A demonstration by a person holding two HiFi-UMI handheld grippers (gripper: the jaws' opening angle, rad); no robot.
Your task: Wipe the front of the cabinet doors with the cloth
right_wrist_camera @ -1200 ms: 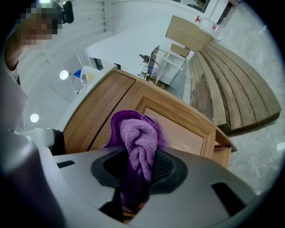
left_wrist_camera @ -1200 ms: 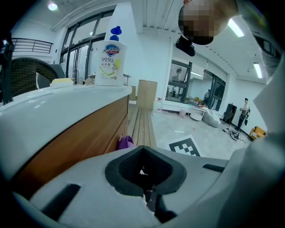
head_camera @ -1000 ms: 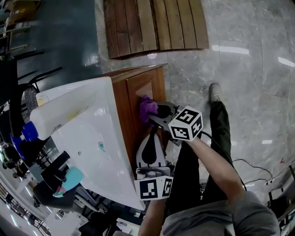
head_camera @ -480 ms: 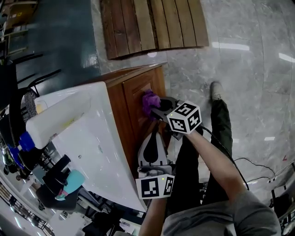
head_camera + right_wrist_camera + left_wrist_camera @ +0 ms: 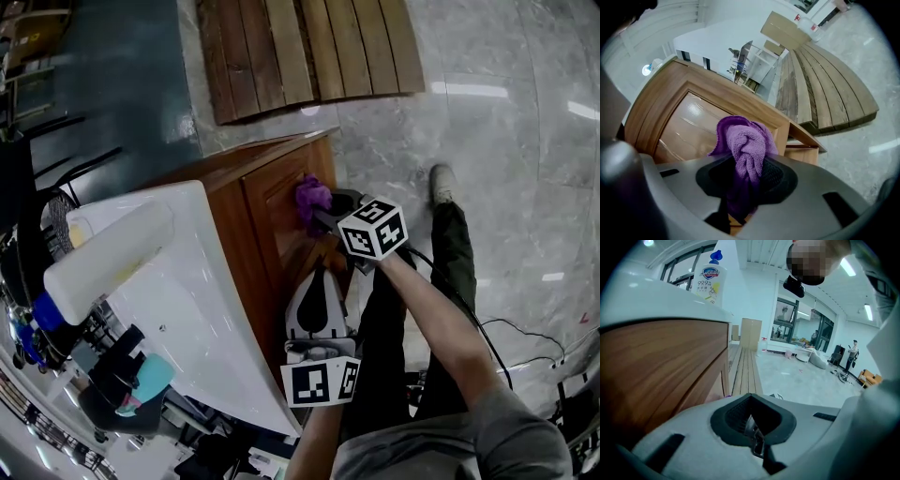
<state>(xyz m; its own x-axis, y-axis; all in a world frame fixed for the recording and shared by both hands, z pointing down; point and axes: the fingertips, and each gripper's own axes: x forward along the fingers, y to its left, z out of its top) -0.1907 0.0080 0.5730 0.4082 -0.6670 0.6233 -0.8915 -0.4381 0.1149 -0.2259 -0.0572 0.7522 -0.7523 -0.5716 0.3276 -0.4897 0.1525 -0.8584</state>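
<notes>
My right gripper (image 5: 749, 176) fingers clamp the purple cloth (image 5: 746, 143) at the cabinet door (image 5: 684, 131); left gripper (image 5: 752, 427) fingers closed empty, sink (image 5: 206, 309) overhanging

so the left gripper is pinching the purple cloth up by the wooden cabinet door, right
Not quite. It is the right gripper that is pinching the purple cloth up by the wooden cabinet door. The right gripper view shows the cloth bunched between its jaws. In the left gripper view, the left gripper has its jaws together with nothing in them.
</notes>
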